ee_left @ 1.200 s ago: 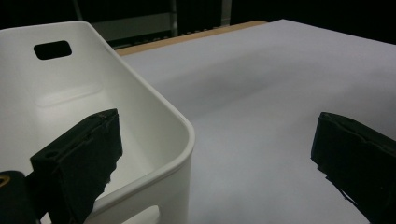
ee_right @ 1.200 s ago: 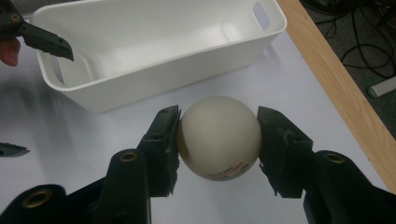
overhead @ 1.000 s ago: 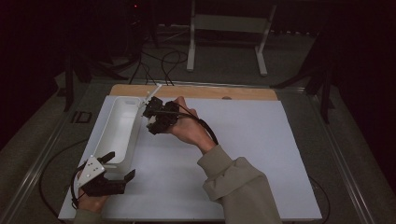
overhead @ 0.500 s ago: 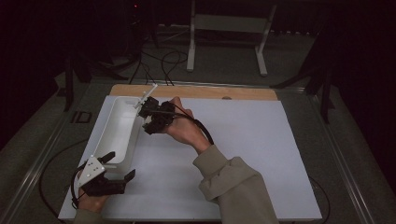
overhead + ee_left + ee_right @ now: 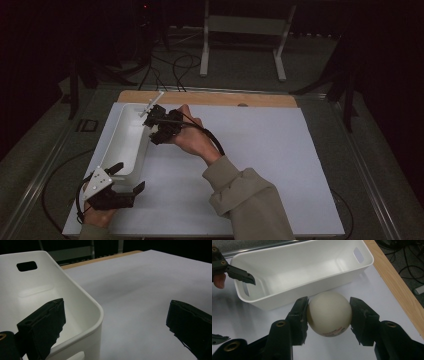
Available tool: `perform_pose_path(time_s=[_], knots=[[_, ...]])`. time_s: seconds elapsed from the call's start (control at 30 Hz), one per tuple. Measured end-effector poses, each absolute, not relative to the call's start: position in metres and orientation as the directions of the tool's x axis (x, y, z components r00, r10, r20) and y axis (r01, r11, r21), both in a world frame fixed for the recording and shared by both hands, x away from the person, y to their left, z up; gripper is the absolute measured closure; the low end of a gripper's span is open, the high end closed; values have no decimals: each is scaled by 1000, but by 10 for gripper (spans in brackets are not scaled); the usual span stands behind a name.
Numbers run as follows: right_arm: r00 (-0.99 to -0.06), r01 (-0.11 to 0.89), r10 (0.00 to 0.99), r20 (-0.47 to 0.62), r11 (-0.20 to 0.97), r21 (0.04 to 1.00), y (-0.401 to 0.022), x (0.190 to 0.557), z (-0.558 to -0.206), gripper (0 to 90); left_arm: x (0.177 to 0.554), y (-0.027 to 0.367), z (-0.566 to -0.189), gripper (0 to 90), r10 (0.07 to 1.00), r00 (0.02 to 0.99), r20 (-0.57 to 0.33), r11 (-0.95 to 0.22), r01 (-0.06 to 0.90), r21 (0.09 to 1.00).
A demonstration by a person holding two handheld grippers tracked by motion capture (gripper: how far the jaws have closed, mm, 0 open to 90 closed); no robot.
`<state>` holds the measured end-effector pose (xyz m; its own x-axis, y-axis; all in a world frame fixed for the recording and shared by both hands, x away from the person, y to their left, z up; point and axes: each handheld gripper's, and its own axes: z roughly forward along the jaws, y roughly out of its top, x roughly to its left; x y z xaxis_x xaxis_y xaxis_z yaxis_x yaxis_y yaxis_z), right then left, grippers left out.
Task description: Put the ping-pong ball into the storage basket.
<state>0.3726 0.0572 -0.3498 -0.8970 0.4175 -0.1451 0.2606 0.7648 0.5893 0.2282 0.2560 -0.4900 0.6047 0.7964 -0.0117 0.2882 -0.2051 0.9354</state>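
Right gripper [image 5: 329, 315] is clamped on a cream ball [image 5: 329, 313]; both pads press its sides, left pad [image 5: 300, 315] and right pad [image 5: 362, 317] flush against it; ball is off the table, carried between the jaws; small red print visible on its lower face, too small to read.

From the high view the right gripper [image 5: 159, 125] sits just beside the long right wall of the white bin [image 5: 125, 145], near the bin's far end; the right hand [image 5: 190, 137] grips it from the table side, sleeve running off toward the bottom edge; black cable loops off the hand. Ball itself can't be made out from the high view; hidden by the gripper body.

In the right gripper view the ball is in front of the bin's outer wall [image 5: 287, 293], outside it, not over the opening; bin is empty inside, slot handle cut in each short end.

Left gripper [image 5: 122, 180] is at the bin's near end, low on the white table sheet [image 5: 280, 165]; jaws spread wide, pinching nothing. Left gripper view: one jaw hangs inside the bin [image 5: 82, 307], the other out over the bare sheet, so the jaws straddle the bin's near right corner; no contact with the wall that I can confirm.

Wooden board edge [image 5: 210, 98] runs along the table's far side.
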Motion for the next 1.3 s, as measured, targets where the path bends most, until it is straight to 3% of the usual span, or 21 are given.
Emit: perform_pose_path(time_s=[1.3], knots=[[-895, 275, 429, -126, 751, 600, 83, 378, -356, 504, 228, 256, -490, 32, 797, 604, -12, -205, 290, 935]])
